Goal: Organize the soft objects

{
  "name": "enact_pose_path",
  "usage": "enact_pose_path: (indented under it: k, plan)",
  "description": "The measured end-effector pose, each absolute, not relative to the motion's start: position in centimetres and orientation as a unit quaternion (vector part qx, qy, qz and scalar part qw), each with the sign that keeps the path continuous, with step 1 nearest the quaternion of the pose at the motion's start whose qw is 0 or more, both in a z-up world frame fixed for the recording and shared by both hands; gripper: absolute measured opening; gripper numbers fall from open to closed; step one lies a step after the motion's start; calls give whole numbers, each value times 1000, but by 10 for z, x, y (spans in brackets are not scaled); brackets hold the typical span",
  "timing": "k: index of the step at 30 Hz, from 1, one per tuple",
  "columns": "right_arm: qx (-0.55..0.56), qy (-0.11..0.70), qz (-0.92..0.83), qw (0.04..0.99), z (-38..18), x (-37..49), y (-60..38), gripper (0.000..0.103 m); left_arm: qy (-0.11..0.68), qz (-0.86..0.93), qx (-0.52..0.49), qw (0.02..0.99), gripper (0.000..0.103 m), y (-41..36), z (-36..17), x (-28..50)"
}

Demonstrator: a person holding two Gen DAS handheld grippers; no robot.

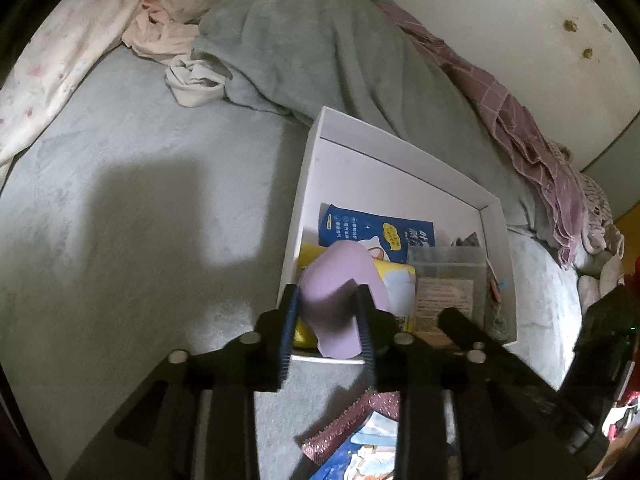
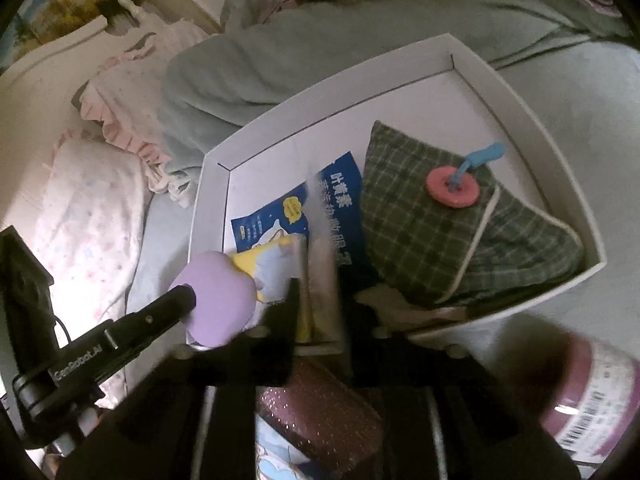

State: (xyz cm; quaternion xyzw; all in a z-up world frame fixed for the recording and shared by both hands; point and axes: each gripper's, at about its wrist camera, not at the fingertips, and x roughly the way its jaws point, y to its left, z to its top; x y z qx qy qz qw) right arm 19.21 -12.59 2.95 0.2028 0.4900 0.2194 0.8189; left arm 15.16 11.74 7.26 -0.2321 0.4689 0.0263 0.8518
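Note:
A white shallow box (image 1: pixel 304 184) (image 2: pixel 216 184) lies on the bed. It holds a blue packet (image 1: pixel 360 228) (image 2: pixel 268 220), a yellow packet (image 1: pixel 396 284) (image 2: pixel 272 264) and a green plaid pouch (image 2: pixel 420 208) with a pink button. At the box's near corner a lilac soft pad (image 1: pixel 340 284) (image 2: pixel 220 300) stands between the fingers of my left gripper (image 1: pixel 326 308). A thin gap shows beside the left finger, so that gripper is open. My right gripper (image 2: pixel 326 304) is open over the box's near edge, with a blurred clear packet (image 2: pixel 320 272) (image 1: pixel 444 284) loose between its fingers.
A grey-green blanket (image 1: pixel 304 40) (image 2: pixel 280 52) is heaped behind the box, with a mauve checked cloth (image 1: pixel 520 132) and a floral pillow (image 2: pixel 92 216) nearby. A glittery pink pouch (image 1: pixel 352 420) (image 2: pixel 320 412) lies under the grippers. A mauve labelled roll (image 2: pixel 592 396) sits at the right.

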Motion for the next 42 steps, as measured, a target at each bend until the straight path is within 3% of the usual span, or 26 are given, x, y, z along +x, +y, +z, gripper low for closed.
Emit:
enact_pose_path:
  k: [1,8,10,12,13,14,19,36,38,42]
  plan:
    - [200,484,220,823,35,190,-128,61,468,29,-230,853,37,117,75,151]
    - [170,437,222,855,68,179,-140,62,449,28,-220,866,42,112,93,142]
    - [170,430,219,859,67,181,-142,40,437,26,-221,871,42,112,97,140]
    - [169,442,215,854,56,187,-141,26,430,14,-225,874,38,110,99,139]
    - [172,450,215,850,48,190,-140,21,429,8,-226,875,24,109,99,140]
    - [175,454,215,847,42,194,-138,19,430,2,-226,874,14,107,97,142]
    - [177,484,223,827,17,203,-123,7,460,0,-217,861,9,98,75,155]
    - [131,502,186,834,13,212,-126,5,486,7,-238,841,8,103,52,161]
    - [140,511,177,829,11,218,-129,2,485,6,-238,841,8,103,53,161]
    - [144,521,194,819,13,217,-131,7,483,2,-230,845,8,99,56,161]
